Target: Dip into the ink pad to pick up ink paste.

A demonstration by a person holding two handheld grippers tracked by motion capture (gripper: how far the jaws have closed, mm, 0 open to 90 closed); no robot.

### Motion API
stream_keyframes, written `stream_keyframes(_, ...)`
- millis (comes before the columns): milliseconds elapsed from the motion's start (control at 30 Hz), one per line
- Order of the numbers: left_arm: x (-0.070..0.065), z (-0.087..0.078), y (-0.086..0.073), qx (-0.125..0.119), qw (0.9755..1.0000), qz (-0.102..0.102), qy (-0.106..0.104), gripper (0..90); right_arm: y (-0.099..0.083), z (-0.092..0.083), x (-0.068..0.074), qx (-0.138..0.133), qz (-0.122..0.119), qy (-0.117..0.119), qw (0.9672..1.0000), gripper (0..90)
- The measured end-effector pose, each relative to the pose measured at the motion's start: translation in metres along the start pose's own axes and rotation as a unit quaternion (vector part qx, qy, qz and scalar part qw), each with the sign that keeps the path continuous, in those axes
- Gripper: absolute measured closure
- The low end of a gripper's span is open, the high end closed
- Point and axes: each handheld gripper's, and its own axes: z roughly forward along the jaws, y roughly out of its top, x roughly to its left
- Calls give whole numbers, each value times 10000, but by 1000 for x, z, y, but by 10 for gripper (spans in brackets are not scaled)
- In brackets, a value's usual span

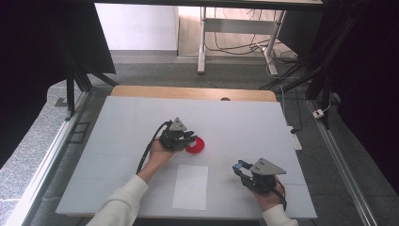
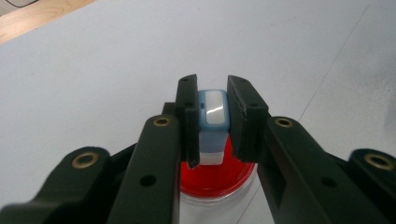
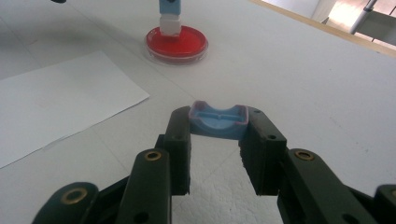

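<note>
My left gripper is clamped tight on a blue stamp, jaws squeezing both its sides, white pad end pointing down. It hangs right over the red dish, at or just above the red surface; I cannot tell if it touches. From the high view the left gripper sits at the dish's left edge, mid-table. My right gripper pinches a blue cap between its tips, held above the white table. A white sheet lies between my hands, nearer me than the dish.
</note>
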Motion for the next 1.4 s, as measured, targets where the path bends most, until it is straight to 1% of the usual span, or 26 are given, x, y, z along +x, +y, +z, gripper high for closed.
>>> stream_keyframes(400,-2,5,-2,67,10000,58,-22,747,0,0,0,1,2,18,10000,642)
stream_keyframes(667,-2,5,-3,94,9999,88,-36,749,0,0,0,10,-4,15,10000,642)
stream_keyframes(933,-1,5,-4,116,9999,30,-63,752,0,0,0,3,1,25,10000,642)
stream_keyframes(1033,-2,5,-4,171,9998,70,-42,754,0,0,0,-1,6,22,10000,642)
stream_keyframes(1133,-4,6,-4,214,9996,159,-13,755,0,0,0,4,4,20,10000,642)
stream_keyframes(1400,-7,7,-5,229,9994,267,75,758,0,0,1,3,-6,8,10000,642)
